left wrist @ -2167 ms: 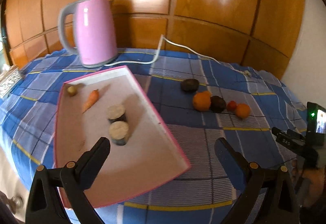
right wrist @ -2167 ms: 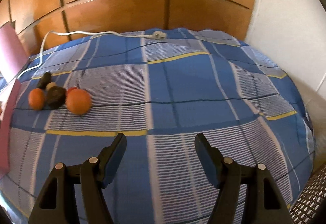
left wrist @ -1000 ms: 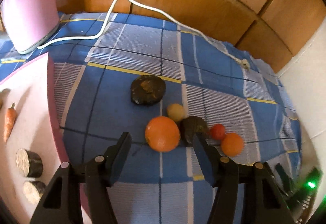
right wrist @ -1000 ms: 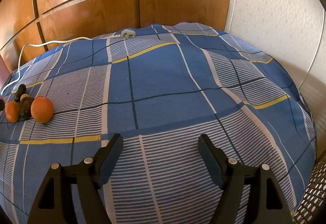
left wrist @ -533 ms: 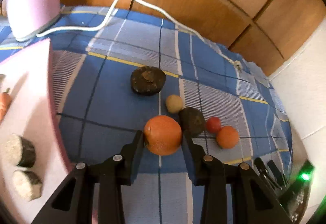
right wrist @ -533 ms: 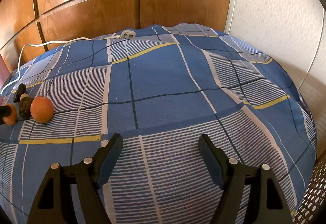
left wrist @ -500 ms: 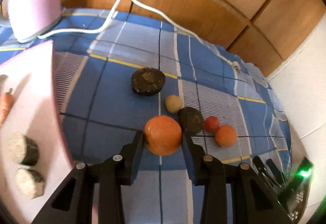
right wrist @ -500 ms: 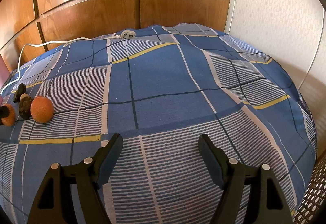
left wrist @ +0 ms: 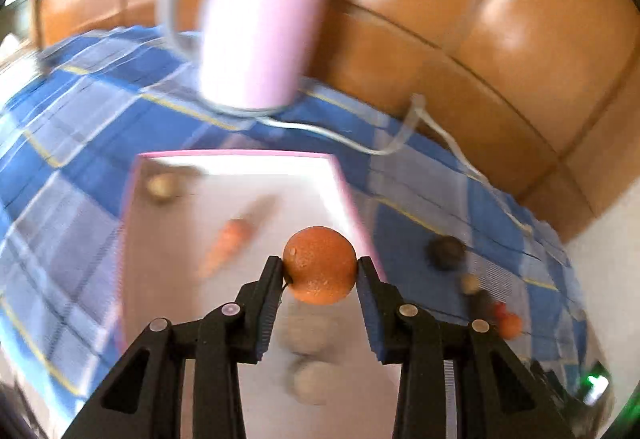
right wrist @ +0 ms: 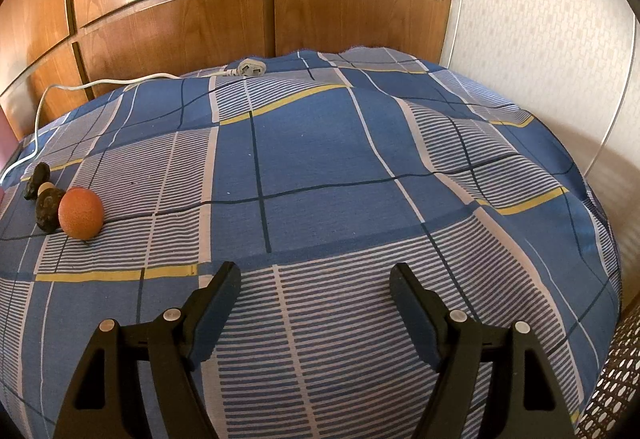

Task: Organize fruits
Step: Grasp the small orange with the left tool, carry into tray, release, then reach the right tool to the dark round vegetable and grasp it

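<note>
My left gripper (left wrist: 319, 269) is shut on a large orange (left wrist: 319, 264) and holds it in the air above the pink-rimmed tray (left wrist: 344, 183). The tray holds a carrot (left wrist: 226, 243), a small round item (left wrist: 159, 185) and two cut cylinders (left wrist: 306, 331), all blurred. A small orange (left wrist: 510, 325), a tomato (left wrist: 499, 309) and dark fruits (left wrist: 446, 252) lie on the cloth to the right. My right gripper (right wrist: 315, 285) is open and empty over the blue checked cloth; another orange (right wrist: 80, 213) and dark fruits (right wrist: 47, 209) lie at its left.
A pink kettle (left wrist: 260, 27) stands behind the tray, its white cord (left wrist: 400, 143) running right to a plug (right wrist: 250, 69). Wooden panels (right wrist: 200, 11) back the table and a white wall (right wrist: 540, 19) is on the right.
My left gripper closed on the large orange, lifted it off the cloth and swung left over the tray. The right gripper has stayed still.
</note>
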Motion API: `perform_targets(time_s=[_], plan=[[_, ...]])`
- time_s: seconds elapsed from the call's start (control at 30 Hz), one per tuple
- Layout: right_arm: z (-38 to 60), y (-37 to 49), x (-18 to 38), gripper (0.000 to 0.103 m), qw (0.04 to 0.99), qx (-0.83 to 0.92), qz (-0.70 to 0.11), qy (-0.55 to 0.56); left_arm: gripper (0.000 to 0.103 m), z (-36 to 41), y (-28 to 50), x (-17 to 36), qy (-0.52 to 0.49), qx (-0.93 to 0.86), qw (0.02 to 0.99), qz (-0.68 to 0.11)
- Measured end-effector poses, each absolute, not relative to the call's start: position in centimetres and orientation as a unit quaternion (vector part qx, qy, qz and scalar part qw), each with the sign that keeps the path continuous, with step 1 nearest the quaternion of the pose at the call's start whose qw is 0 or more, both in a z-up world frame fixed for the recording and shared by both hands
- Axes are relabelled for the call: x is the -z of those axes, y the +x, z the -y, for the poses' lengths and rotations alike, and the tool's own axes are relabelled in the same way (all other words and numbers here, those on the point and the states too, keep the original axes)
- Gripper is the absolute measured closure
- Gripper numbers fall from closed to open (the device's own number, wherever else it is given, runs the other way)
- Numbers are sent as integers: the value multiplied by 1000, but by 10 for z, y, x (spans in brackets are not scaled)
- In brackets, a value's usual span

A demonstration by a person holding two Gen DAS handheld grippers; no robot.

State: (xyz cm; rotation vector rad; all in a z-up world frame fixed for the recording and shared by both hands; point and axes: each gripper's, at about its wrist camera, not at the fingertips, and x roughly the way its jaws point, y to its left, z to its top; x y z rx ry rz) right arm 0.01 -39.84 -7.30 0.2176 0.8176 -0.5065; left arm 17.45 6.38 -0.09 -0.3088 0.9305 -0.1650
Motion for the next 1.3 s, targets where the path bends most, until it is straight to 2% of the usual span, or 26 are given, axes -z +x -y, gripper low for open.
perform_targets(time_s=[0.23,0.33,0.57,0.7,0.87,1.1,1.3], plan=[[398,0,73,25,880,245,-395,101,61,-108,179,24,-142,2,878,-457],[398,1,73,25,880,246,-395,99,38,-113,171,23,-138,-16,884,-446],[397,2,74,25,879,247,-396,97,36,-100,129,16,-108,-49,899,-423],[397,2,74,24,879,247,-396,97,28,-88,101,13,-96,-51,907,-408],[401,2,75,19,875,251,-399,109,28,-70,77,15,-78,-29,911,-405],[401,2,75,18,874,252,-400,109,22,-48,50,16,-61,0,915,-400],[403,5,73,18,871,248,-410,112,22,-34,36,21,-50,20,915,-400]])
